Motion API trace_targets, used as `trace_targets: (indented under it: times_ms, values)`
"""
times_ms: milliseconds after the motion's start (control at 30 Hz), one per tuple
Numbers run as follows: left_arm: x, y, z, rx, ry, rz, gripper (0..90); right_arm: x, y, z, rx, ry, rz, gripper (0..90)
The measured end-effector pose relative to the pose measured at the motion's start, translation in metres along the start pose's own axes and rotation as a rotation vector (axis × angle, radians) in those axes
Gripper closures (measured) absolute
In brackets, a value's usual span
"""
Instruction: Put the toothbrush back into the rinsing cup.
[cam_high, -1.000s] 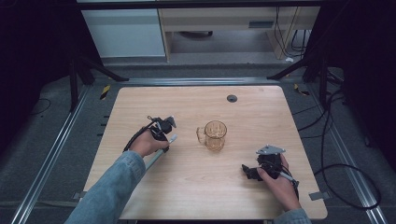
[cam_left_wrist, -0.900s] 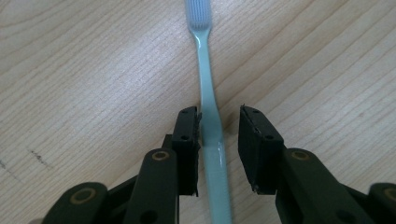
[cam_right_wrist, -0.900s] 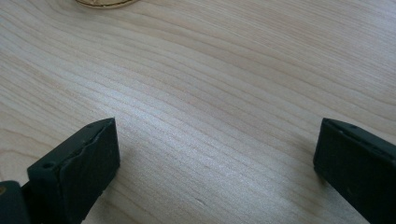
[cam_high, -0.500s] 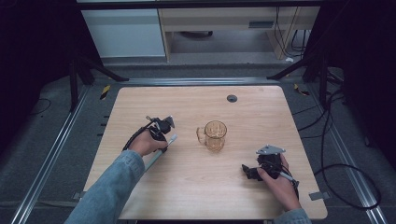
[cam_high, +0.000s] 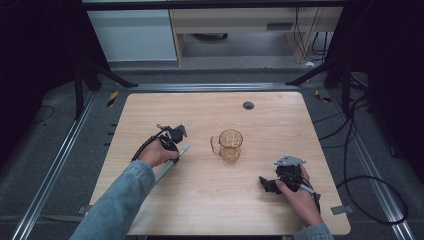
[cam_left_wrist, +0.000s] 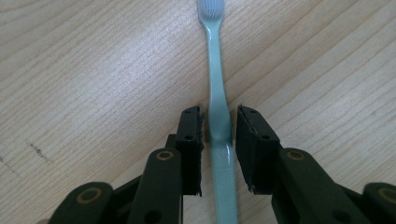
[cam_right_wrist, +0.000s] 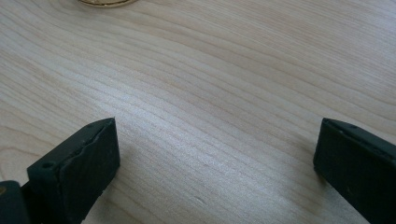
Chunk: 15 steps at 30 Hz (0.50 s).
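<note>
The left gripper (cam_left_wrist: 217, 135) sits low over the wooden table (cam_high: 280, 125), its two black jaws drawn in close on either side of a pale green toothbrush (cam_left_wrist: 217, 88) that lies flat on the boards; the left jaw appears to touch the handle, while whether the right one presses it cannot be told from the left gripper view. The brush runs straight away from the jaws, its white bristled head at the far end (cut off by the top edge of that view). In the high view the same gripper (cam_high: 172, 136) is held by the person's left hand (cam_high: 156, 152), a denim sleeve (cam_high: 117, 205) reaching in from below, with the toothbrush (cam_high: 170, 164) slanting along the left half of the table. The right gripper (cam_right_wrist: 215, 154) rests near the table's right front, its jaws spread wide over bare wood with nothing between them. Between the two hands, nearer the middle of the table, stands an amber glass mug (cam_high: 229, 145), upright, handle turned to the left. A small dark round disc (cam_high: 248, 105) lies toward the far edge.
</note>
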<state>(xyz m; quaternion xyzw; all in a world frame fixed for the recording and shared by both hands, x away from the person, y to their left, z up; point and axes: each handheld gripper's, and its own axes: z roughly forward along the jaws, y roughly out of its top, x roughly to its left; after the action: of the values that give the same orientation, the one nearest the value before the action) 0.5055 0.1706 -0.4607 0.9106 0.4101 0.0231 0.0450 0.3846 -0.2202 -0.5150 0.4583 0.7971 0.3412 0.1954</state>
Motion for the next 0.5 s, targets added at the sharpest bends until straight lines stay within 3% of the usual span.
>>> trace_targets:
  times_ms: [500]
  values:
    - [-0.001, 0.0015, 0.0024, 0.003, -0.002, 0.012, 74.8, 0.0, 0.0, 0.0, 0.0, 0.0, 0.0, 0.7]
